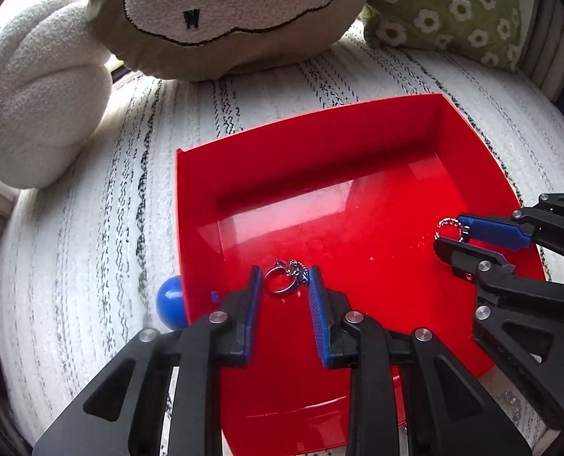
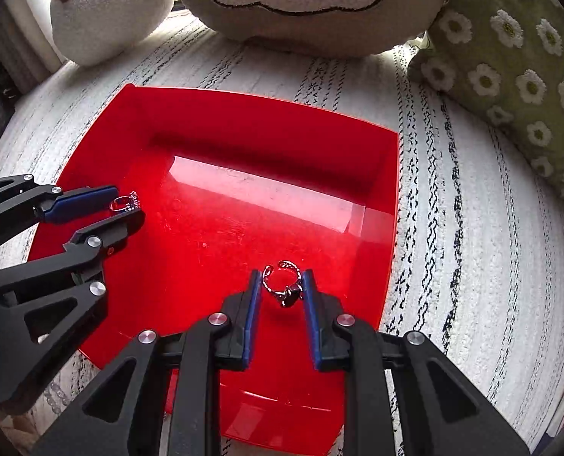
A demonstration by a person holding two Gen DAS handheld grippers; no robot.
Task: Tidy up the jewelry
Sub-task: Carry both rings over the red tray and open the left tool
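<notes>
A red tray (image 1: 377,140) (image 2: 266,110) lies on a white striped cover. My left gripper (image 1: 285,279) is over the tray's left part, shut on a silver ring with a jewelled top (image 1: 282,281); it also shows in the right wrist view (image 2: 124,209) with the ring (image 2: 124,202). My right gripper (image 2: 282,285) is over the tray's right part, shut on a twisted open silver ring with a dark charm (image 2: 282,285); it shows in the left wrist view (image 1: 449,233) with its ring (image 1: 447,226).
A blue ball (image 1: 171,306) lies just outside the tray's left wall. A white pumpkin cushion (image 1: 35,95), a face cushion (image 1: 225,19) and a green daisy cushion (image 1: 453,7) stand behind the tray. Clear beads (image 2: 56,395) lie near the tray's front edge.
</notes>
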